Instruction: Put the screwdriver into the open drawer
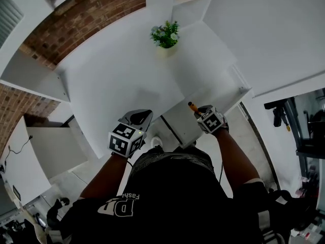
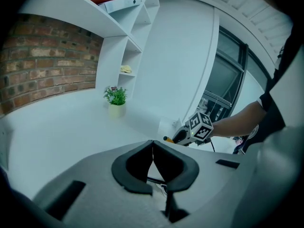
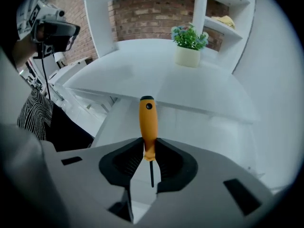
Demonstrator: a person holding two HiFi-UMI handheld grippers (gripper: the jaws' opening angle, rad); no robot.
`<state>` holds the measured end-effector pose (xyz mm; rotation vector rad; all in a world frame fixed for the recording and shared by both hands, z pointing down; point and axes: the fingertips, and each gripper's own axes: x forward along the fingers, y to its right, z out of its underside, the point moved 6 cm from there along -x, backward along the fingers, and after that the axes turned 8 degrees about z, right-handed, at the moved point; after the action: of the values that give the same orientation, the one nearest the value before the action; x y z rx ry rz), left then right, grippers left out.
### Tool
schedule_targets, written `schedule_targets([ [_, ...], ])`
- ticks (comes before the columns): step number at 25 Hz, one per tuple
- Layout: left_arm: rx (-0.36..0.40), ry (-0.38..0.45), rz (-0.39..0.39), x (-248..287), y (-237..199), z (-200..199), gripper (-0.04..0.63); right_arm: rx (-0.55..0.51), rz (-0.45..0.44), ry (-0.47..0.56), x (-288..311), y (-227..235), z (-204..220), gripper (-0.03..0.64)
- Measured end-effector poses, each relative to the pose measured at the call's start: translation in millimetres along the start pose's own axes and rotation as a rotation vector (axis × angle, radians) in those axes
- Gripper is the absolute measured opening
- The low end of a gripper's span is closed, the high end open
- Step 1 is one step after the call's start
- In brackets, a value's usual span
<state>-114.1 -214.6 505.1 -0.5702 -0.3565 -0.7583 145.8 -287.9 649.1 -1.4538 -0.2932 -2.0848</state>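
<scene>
The screwdriver [image 3: 148, 123] has an orange handle with a black cap and a thin dark shaft; it points handle-forward. My right gripper [image 3: 147, 152] is shut on it at the base of the handle, over the open white drawer [image 3: 209, 125]. In the head view the right gripper [image 1: 199, 113] holds the screwdriver [image 1: 193, 107] above the drawer [image 1: 223, 99] at the desk's front right. My left gripper [image 1: 138, 117] hovers at the desk's front edge, to the left of the drawer. Its jaws [image 2: 153, 146] are shut with nothing between them. The left gripper view also shows the right gripper [image 2: 176, 137].
A small potted plant [image 1: 165, 35] stands at the back of the white desk [image 1: 117, 75]. White shelves [image 3: 223, 18] rise beside it against a brick wall [image 3: 152, 6]. Another white cabinet [image 1: 51, 146] sits lower left.
</scene>
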Motion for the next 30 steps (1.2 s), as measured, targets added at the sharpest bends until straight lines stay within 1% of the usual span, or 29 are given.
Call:
schedule_targets([
  [4, -0.015, -0.012, -0.008, -4.1, 0.6, 6.6, 0.018, 0.099, -0.045, -0.021, 16.2, -8.4, 5.6, 0.084],
  [8, -0.037, 0.006, -0.028, -9.4, -0.2, 11.0, 0.018, 0.208, -0.089, -0.055, 36.1, -14.0, 5.6, 0.084],
  [10, -0.054, 0.007, -0.041, -12.2, -1.3, 15.4, 0.018, 0.244, -0.108, -0.079, 46.4, -15.8, 3.6, 0.084],
  [15, -0.095, 0.004, -0.081, -22.9, -2.9, 26.0, 0.018, 0.255, -0.135, -0.17, 71.6, -22.8, 7.1, 0.084],
  [19, -0.13, 0.019, -0.114, -29.3, -5.1, 31.8, 0.018, 0.308, -0.156, -0.226, 93.3, -25.2, 12.1, 0.084],
  [22, -0.154, 0.026, -0.136, -31.9, -4.9, 36.2, 0.018, 0.301, -0.155, -0.251, 104.8, -25.8, 13.3, 0.084],
  [27, -0.196, 0.009, -0.163, -33.6, -2.1, 47.1, 0.018, 0.27, -0.158, -0.277, 118.4, -27.1, 15.7, 0.084],
  [30, -0.202, 0.004, -0.169, -34.9, -0.2, 49.2, 0.018, 0.262, -0.164, -0.277, 124.3, -26.7, 16.2, 0.084],
])
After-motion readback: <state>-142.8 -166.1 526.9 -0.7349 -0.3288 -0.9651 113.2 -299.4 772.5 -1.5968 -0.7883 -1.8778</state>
